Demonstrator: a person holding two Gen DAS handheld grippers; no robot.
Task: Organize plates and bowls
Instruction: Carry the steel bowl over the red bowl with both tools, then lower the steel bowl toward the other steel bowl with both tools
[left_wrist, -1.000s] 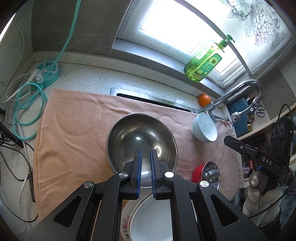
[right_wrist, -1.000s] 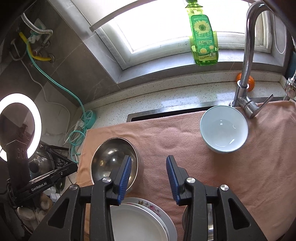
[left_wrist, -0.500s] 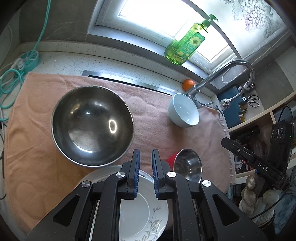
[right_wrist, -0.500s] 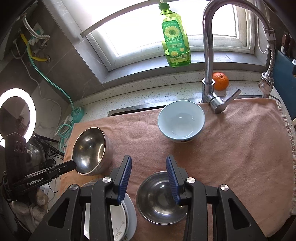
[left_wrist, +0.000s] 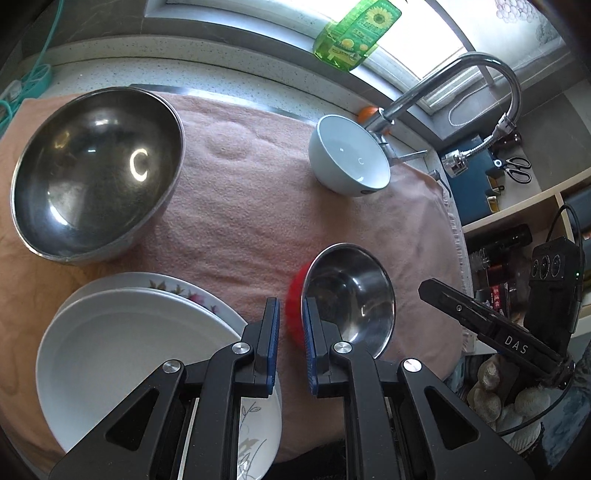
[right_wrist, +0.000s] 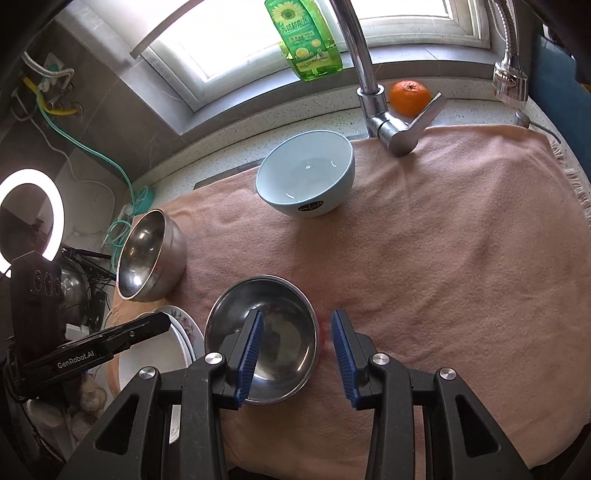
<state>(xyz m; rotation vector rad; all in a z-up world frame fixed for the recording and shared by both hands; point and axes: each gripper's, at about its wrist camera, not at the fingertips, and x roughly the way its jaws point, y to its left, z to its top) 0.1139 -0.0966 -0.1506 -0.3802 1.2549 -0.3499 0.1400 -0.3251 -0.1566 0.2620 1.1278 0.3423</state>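
Daylight is admitted through the window (right_wrist: 236, 40), which is overexposed. A ring light (right_wrist: 31, 218) is mirrored as a crescent glare in the large steel bowl (left_wrist: 96, 173). Fisheye curvature and dark vignetting are seen at all corners.

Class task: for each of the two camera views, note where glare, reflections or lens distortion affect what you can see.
Left wrist view: the window is blown out white, a bright ring reflection sits in the large steel bowl, and the counter edge bows. Right wrist view: the ring light glares white, the tap curves, and the corners go black.
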